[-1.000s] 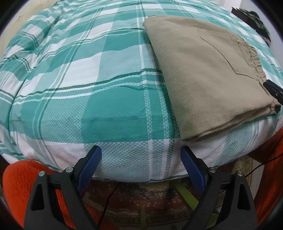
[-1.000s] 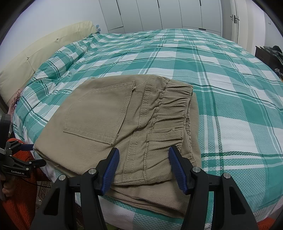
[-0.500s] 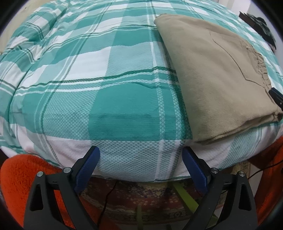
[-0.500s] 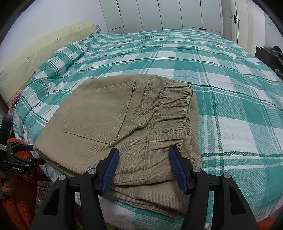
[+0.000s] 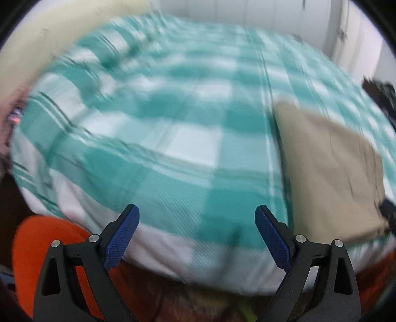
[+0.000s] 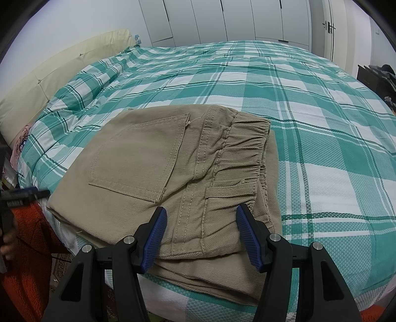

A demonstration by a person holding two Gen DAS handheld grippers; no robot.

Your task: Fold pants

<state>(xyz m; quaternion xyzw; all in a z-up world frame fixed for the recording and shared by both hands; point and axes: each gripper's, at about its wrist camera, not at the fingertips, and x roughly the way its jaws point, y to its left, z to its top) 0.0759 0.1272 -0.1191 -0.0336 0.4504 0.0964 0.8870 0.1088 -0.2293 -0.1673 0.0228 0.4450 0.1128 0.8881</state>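
Note:
The tan pants (image 6: pixel 158 178) lie folded in a flat rectangle near the bed's front edge, back pocket and elastic waistband facing up. My right gripper (image 6: pixel 201 234) is open and empty, hovering over the near edge of the pants by the waistband. In the blurred left wrist view the pants (image 5: pixel 331 168) sit at the right. My left gripper (image 5: pixel 196 235) is open and empty, off the bed's front edge, left of the pants. It also shows in the right wrist view (image 6: pixel 22 195) at the far left.
The bed (image 6: pixel 321 104) has a green and white plaid cover. A cream headboard (image 6: pixel 61 71) is at the left, white wardrobe doors (image 6: pixel 222 19) behind. An orange fleece sleeve (image 5: pixel 42 242) is below the bed edge. A dark stand (image 6: pixel 373 76) is at the right.
My left gripper has swung up and left, so its view is blurred and shows more of the bed and the headboard. The right gripper and the pants have not moved.

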